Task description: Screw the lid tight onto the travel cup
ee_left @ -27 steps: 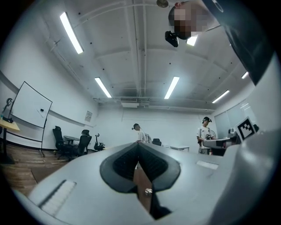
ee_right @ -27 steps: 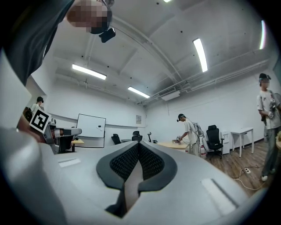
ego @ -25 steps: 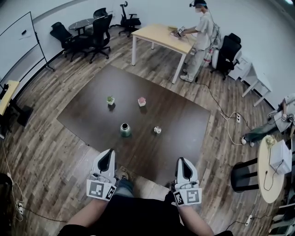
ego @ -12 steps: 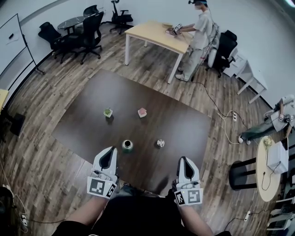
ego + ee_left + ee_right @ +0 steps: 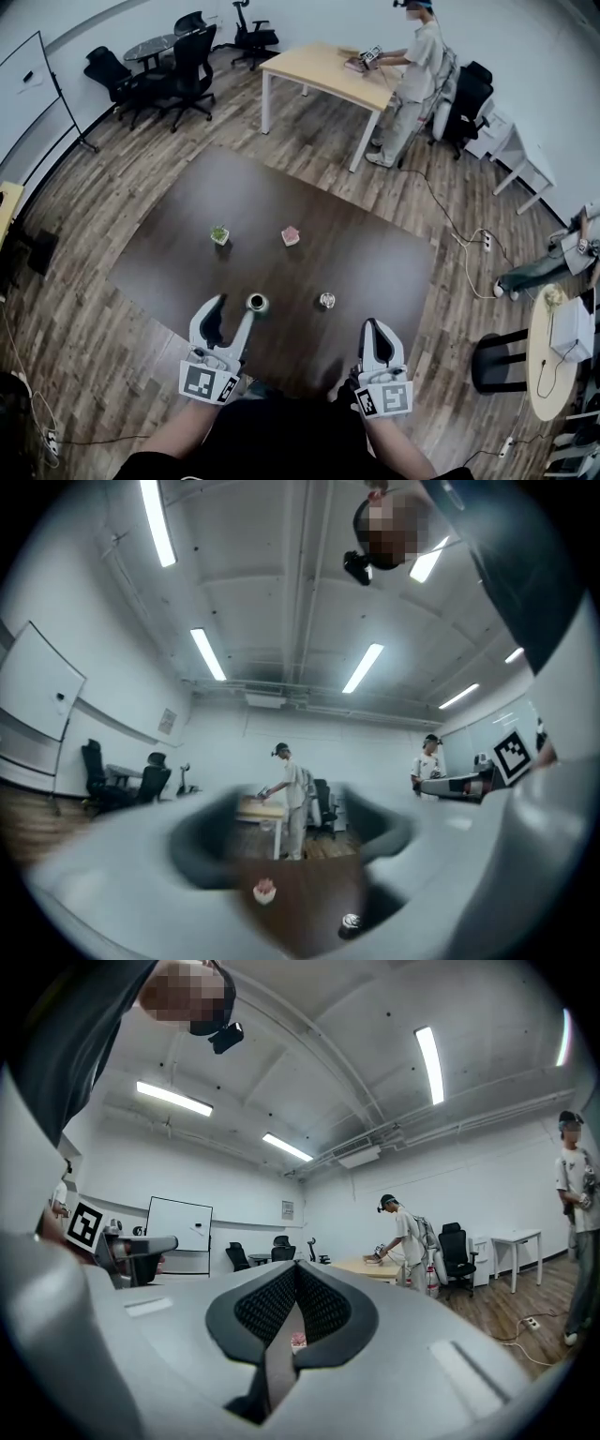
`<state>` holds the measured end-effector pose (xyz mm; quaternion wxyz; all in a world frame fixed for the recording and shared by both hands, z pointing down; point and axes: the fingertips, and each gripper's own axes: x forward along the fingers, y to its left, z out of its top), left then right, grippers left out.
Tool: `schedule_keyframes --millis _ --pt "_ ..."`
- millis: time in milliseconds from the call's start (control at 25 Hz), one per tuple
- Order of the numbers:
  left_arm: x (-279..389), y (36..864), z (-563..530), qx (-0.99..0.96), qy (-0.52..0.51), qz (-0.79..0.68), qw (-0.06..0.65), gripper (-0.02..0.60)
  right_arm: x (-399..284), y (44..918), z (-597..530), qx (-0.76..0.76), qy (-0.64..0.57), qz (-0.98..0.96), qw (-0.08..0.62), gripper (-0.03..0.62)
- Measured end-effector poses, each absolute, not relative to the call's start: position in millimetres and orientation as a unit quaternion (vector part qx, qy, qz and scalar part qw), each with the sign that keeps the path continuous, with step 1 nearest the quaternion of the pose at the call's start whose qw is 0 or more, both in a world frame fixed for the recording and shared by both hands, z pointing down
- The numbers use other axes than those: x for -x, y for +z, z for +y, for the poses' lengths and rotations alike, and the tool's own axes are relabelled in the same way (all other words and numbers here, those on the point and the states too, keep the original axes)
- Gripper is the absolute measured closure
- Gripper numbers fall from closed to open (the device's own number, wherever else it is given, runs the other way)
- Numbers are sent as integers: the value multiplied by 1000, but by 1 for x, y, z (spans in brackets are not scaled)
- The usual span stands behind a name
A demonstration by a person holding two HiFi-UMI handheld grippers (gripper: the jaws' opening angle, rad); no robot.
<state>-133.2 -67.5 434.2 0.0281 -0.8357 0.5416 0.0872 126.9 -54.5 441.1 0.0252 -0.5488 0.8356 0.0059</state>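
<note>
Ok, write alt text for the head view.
At a dark table, the left hand-held gripper, jaws just opening with nothing between them, points toward the travel cup; the right hand-held gripper is shut. The lid lies nearby.

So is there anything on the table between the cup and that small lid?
Nothing: in the head view, only bare dark tabletop separates the cup from the lid.

bright ceiling strip lights, fisheye edges, blurred tongs
</note>
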Motion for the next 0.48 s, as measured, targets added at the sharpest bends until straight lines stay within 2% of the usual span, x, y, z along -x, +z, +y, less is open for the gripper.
schedule_keyframes --millis 40,80,120,160,200,240,480 --pt "127 437 -72 841 81 533 38 -4 -127 442 -55 547 8 837 24 585" --pt "123 443 -77 847 67 525 42 -9 -126 444 -55 544 10 839 22 545" --pt "119 450 -81 853 51 518 43 -9 -125 444 -56 540 12 842 22 377" --pt "117 456 -83 856 34 514 45 -9 -123 444 -57 536 16 844 23 331" --pt "116 463 -83 858 17 511 44 -9 -121 444 -58 532 23 846 20 122" --pt "115 470 -83 859 4 510 40 -9 -118 443 -59 524 32 851 11 -4" --pt "117 515 -93 860 -31 509 5 -9 -105 442 -73 491 45 870 -32 -3"
